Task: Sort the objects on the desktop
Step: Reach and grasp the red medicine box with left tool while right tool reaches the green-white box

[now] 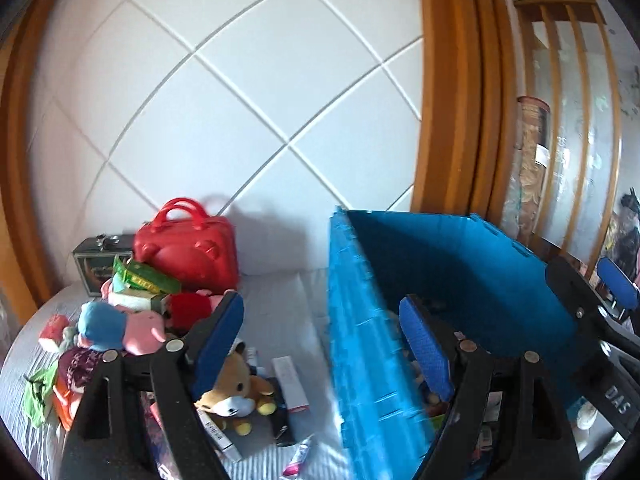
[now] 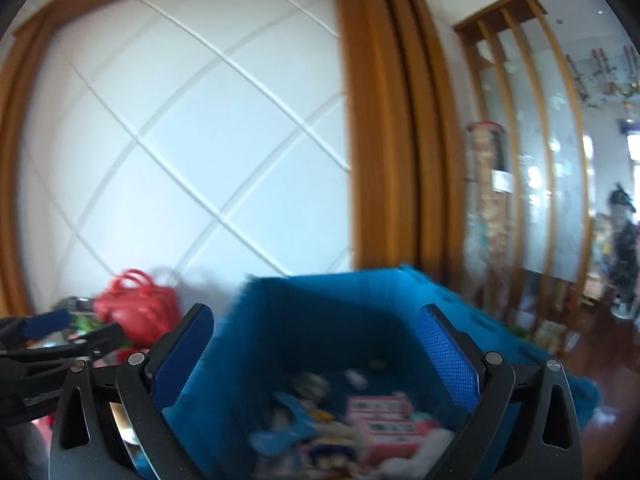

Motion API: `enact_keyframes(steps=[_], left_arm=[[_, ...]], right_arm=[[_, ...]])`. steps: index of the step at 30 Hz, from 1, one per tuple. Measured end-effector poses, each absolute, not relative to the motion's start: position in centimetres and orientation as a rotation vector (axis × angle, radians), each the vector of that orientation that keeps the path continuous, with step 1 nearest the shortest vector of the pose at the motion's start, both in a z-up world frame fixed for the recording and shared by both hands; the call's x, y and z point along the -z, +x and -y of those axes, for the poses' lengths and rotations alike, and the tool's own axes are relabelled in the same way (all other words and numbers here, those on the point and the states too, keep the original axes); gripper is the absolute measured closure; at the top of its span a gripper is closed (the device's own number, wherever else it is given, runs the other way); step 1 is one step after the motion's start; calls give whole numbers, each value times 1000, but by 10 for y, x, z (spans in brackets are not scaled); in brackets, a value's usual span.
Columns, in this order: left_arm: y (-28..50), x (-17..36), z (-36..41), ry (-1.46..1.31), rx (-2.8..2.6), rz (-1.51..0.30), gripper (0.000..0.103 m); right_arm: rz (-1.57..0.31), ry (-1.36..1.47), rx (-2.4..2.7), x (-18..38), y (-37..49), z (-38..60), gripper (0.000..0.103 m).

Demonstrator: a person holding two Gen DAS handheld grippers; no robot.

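A blue plastic crate (image 1: 460, 280) stands on the table; in the right wrist view the crate (image 2: 320, 312) holds several toys and a pink box (image 2: 384, 420). My left gripper (image 1: 320, 332) is open and empty, straddling the crate's left wall. Below its left finger lies a brown plush dog (image 1: 236, 392) beside a white box (image 1: 290, 384). A pile of plush toys and boxes (image 1: 132, 312) lies further left. My right gripper (image 2: 316, 352) is open and empty above the crate's inside; it also shows in the left wrist view (image 1: 608, 320).
A red handbag-shaped case (image 1: 188, 248) and a small dark case (image 1: 96, 264) stand against the white padded wall. A small tube (image 1: 300, 456) lies near the crate's near corner. A wooden frame and glass partition (image 1: 560, 120) are to the right.
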State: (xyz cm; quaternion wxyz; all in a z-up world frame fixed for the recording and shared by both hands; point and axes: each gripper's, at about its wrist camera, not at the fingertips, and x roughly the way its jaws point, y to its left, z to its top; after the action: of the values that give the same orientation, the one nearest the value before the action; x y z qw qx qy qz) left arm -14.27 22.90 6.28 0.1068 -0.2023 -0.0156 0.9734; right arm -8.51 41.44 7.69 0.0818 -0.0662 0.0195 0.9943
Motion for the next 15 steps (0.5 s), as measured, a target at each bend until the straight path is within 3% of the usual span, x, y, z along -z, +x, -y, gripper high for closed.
enact_keyframes(steps=[6, 15], left_arm=[[-151, -32, -151, -718, -2952, 101, 23], [-164, 44, -19, -1056, -3078, 152, 23]], right_arm=[[16, -172, -3174, -72, -94, -338, 0], [120, -499, -3351, -21, -133, -226, 0]])
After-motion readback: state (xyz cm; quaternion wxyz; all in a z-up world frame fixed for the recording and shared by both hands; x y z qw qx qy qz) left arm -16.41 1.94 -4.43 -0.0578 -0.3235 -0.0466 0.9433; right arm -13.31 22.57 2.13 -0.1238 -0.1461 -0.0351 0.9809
